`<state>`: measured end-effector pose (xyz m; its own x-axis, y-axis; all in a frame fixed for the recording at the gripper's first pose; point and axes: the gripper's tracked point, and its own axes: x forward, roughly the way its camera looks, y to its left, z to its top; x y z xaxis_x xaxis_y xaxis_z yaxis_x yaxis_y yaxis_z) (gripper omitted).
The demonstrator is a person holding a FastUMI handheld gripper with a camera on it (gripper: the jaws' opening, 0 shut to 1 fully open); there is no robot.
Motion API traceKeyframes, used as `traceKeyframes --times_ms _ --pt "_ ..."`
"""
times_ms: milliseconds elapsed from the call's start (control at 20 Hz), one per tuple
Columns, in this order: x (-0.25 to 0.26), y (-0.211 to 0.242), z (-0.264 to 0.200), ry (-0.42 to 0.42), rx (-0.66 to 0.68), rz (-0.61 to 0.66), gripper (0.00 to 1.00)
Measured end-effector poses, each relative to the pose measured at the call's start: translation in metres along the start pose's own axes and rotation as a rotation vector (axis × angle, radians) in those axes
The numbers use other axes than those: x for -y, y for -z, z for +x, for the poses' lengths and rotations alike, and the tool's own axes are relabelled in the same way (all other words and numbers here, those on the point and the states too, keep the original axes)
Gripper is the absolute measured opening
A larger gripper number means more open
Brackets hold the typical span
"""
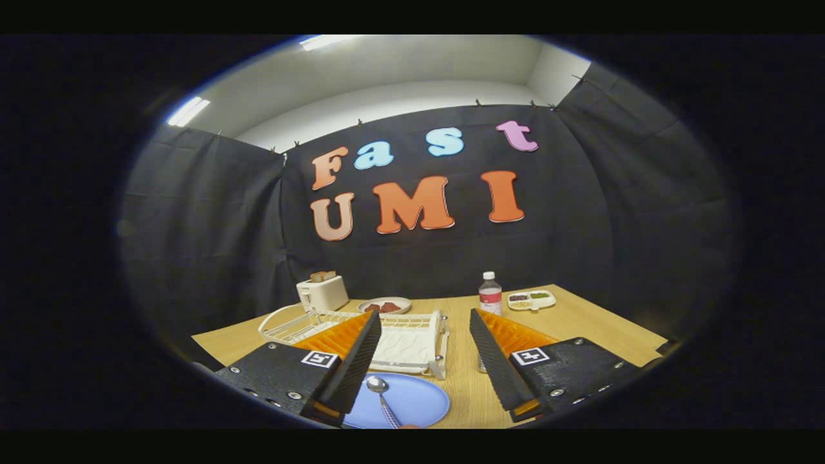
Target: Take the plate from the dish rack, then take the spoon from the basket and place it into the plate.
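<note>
While the gripper (425,361) hangs above the wooden table (580,322) with its jaws spread wide and nothing between them, the white dish rack (406,338) serves as the landmark just beyond its fingers. Nearer than the rack, almost touching its front edge, lies the blue plate (412,399), partly hidden behind the left finger. On that plate rests the metal spoon (381,396), its bowl pointing toward the rack and its handle running back to the near rim. Behind the rack's left end stands a white toaster (322,293) with bread slices in its slots. Directly behind the rack sits a small plate of reddish food (385,305). Off to the rack's right and farther back stands a clear water bottle (490,293), and just beyond it a white divided tray (532,299) holding dark and green bits.
</note>
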<state>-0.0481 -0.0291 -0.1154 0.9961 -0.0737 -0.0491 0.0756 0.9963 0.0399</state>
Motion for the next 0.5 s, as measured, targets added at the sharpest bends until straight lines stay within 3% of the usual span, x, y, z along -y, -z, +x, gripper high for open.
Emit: traceKeyframes --times_ms 500 --pt "-0.017 -0.037 -0.013 0.051 0.160 -0.183 0.89"
